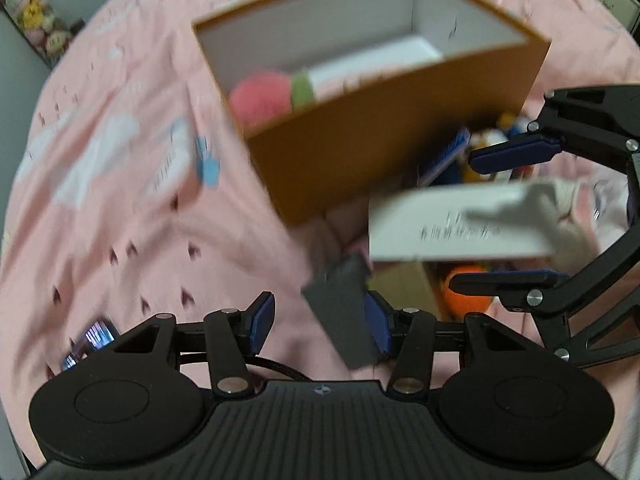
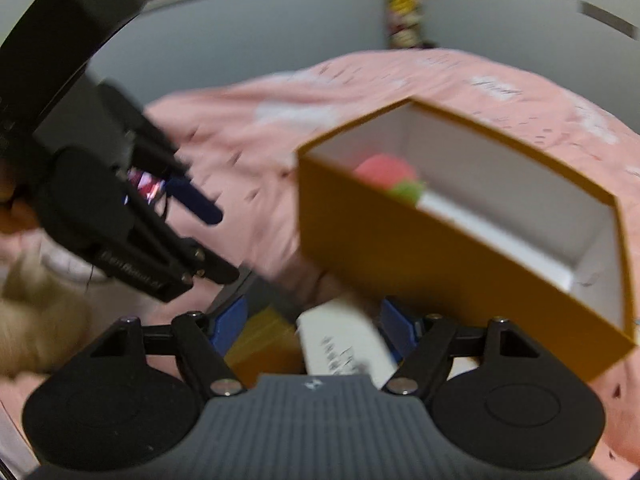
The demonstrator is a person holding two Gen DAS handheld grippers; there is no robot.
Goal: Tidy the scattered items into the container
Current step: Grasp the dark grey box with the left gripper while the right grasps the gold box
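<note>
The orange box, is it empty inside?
No, the orange box already holds a pink plush ball with a green part beside it.

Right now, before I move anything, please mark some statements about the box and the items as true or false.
1. The orange box is open at the top. True.
2. A pink and green soft item lies inside the box. True.
3. The bed cover is blue. False: it is pink.
4. The white printed carton lies inside the box. False: it is outside, between the jaws of the right gripper.
</note>
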